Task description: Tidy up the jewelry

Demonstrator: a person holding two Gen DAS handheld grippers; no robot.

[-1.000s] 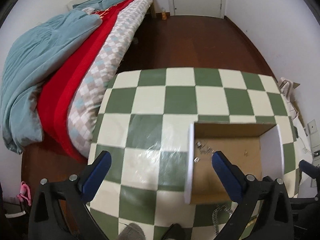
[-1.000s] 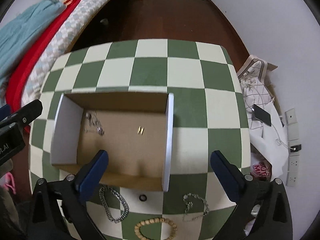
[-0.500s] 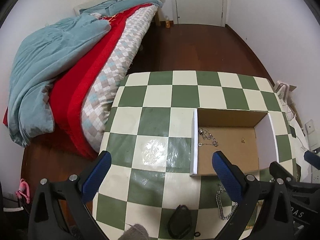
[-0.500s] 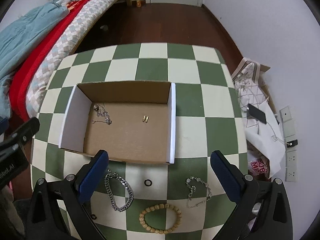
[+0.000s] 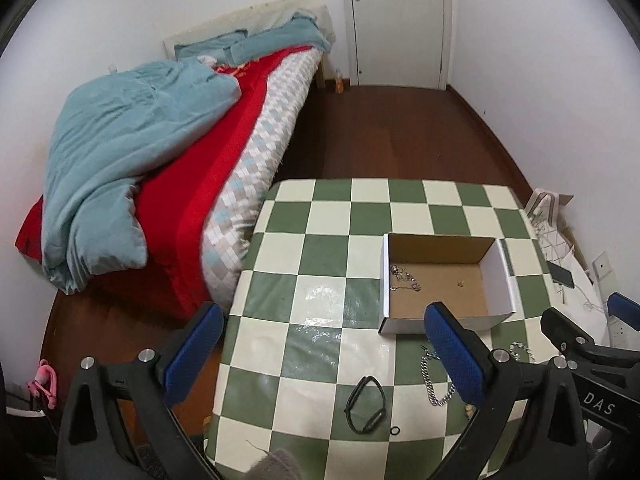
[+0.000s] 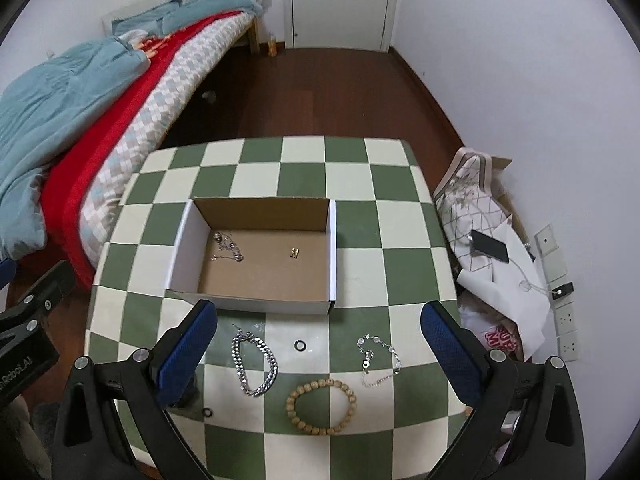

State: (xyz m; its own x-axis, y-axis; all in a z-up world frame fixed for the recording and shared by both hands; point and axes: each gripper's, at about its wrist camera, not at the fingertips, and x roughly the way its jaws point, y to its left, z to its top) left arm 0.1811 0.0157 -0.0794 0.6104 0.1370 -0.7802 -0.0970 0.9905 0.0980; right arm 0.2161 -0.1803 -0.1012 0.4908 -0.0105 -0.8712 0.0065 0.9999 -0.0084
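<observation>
Box (image 6: 256,264) farther away than before.

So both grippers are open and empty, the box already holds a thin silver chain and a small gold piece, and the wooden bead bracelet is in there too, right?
Not quite. The right wrist view shows the wooden bead bracelet lying on the checkered table in front of the cardboard box, not inside. The rest holds: the left gripper and right gripper are open and empty, with the thin silver chain and small gold piece inside.

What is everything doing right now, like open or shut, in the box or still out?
Left tool: open, holding nothing.
Right tool: open, holding nothing.
Cardboard box: open, no lid.
Thin silver necklace: in box.
Gold earrings: in box.
Silver chain bracelet: on table.
Wooden bead bracelet: on table.
Door: shut.
</observation>
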